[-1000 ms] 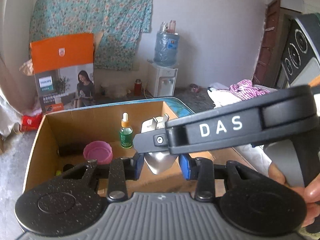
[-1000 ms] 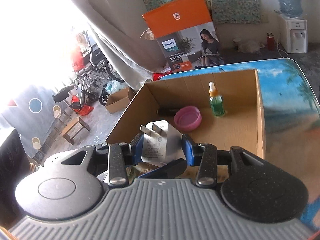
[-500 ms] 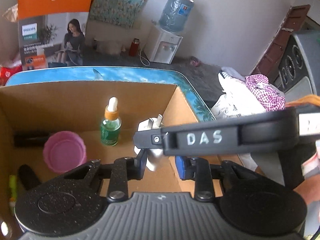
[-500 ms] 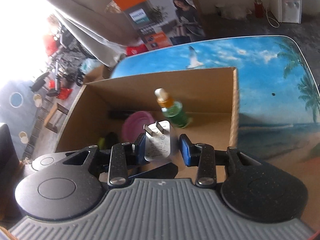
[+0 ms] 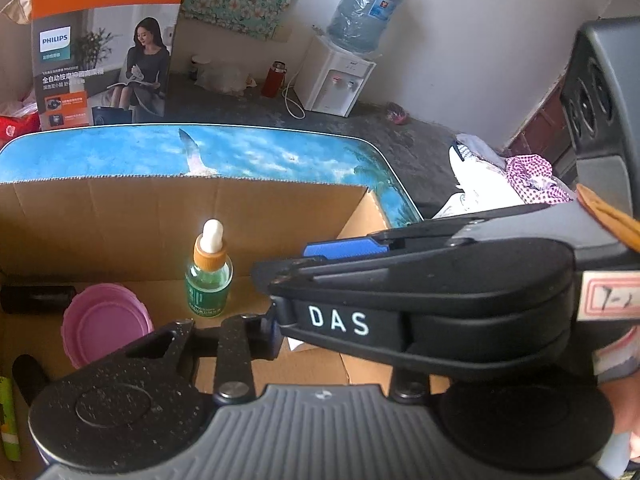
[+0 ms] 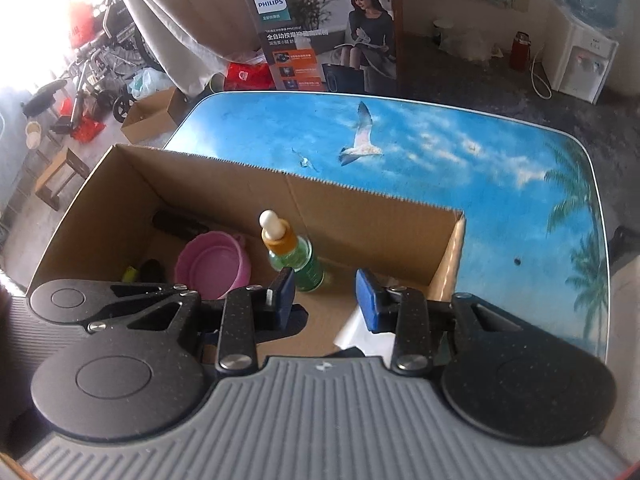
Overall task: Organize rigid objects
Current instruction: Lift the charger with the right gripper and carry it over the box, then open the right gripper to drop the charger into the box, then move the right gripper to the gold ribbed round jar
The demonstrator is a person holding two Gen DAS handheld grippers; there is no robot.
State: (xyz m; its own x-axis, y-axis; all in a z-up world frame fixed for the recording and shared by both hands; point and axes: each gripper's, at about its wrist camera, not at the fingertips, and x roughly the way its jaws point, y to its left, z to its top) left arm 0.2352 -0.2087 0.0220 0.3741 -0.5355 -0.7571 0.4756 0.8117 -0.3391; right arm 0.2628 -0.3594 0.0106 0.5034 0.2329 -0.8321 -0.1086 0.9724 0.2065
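Left wrist view: left gripper pitched down into cardboard box, jaws opening, far pad hidden by right gripper crossing from 3 o'clock, hold indeterminable; right pads parted, clear of white charger plug on box floor, 6 o'clock.

One open brown cardboard box holds one green glass dropper bottle, one pink plastic bowl, one black cylinder and one white charger.
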